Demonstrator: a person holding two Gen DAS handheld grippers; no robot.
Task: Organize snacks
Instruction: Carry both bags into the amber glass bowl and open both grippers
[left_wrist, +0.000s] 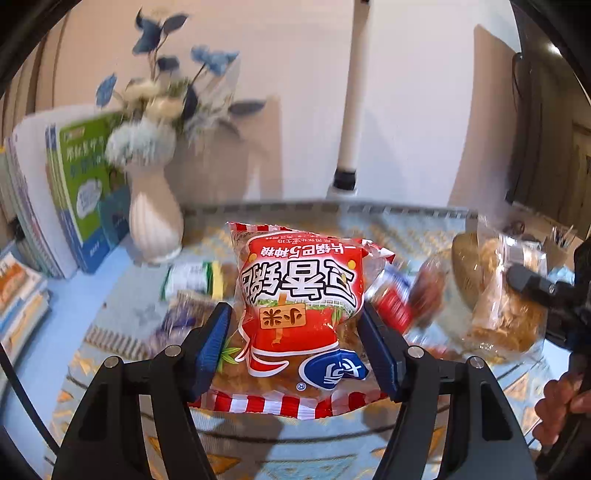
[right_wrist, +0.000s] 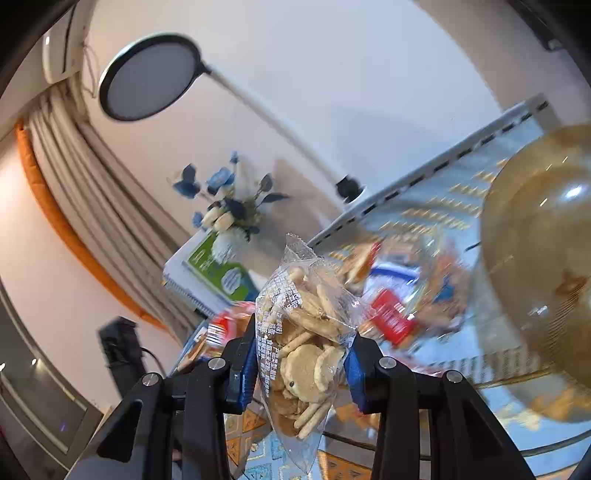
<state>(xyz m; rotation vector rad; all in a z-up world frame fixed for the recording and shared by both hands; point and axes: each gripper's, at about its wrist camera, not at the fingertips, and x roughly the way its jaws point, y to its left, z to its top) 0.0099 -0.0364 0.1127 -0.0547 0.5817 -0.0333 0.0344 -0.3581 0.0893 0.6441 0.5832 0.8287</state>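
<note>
My left gripper (left_wrist: 295, 343) is shut on a red and white snack bag (left_wrist: 295, 310) with large Chinese print and holds it above the patterned blue table mat (left_wrist: 110, 332). My right gripper (right_wrist: 301, 354) is shut on a clear bag of pale biscuits (right_wrist: 303, 343) and holds it up, tilted; the same bag (left_wrist: 502, 295) and the right gripper's black body show at the right of the left wrist view. A golden bowl (right_wrist: 543, 280) is at the right in the right wrist view. Several other snack packets (left_wrist: 192, 280) lie on the mat, among them a red packet (right_wrist: 391, 317).
A white vase of blue and white flowers (left_wrist: 155, 221) stands at the back left beside upright books (left_wrist: 85, 195). A white lamp pole (left_wrist: 351, 110) rises at the table's back edge. More books (left_wrist: 18, 295) lie stacked at the far left.
</note>
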